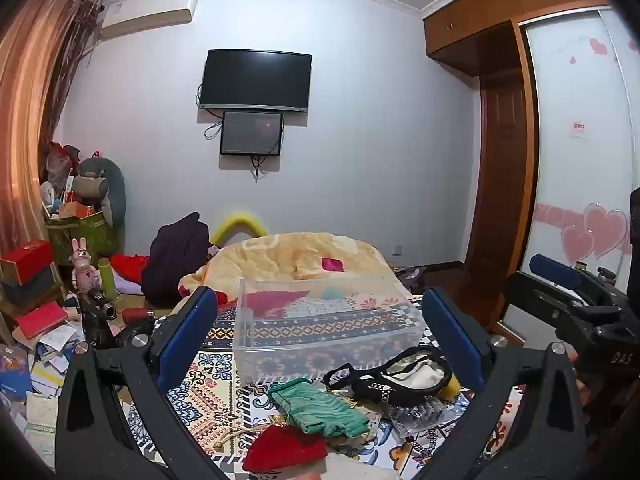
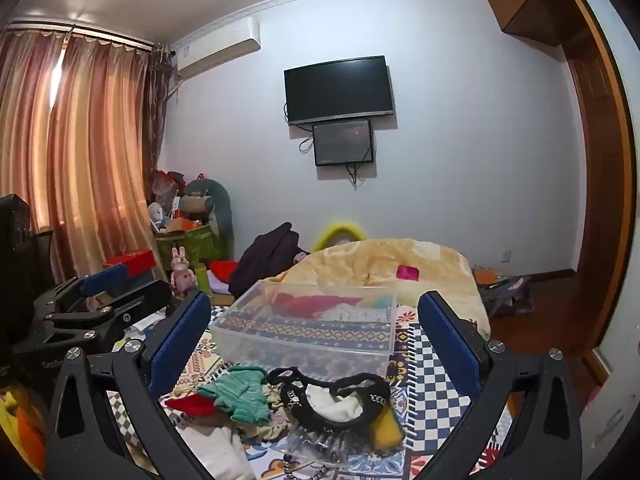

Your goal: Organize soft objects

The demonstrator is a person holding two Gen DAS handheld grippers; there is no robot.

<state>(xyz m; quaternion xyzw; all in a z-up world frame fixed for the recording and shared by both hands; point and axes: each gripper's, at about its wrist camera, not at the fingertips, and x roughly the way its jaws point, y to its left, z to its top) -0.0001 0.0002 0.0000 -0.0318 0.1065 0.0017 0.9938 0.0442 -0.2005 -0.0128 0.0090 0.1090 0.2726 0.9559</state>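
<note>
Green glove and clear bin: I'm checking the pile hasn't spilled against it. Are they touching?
Apart. In the left wrist view, patterned cloth shows between the green glove and the clear bin.

"DAS" on the right tool [image 1: 618, 356], "GenRo" cut off on the left tool [image 2: 52, 364]

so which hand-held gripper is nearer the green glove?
Left, though narrowly. The left hand-held gripper has the green glove centred just below its open jaws; for the right hand-held gripper the glove sits low and toward its left finger.
</note>
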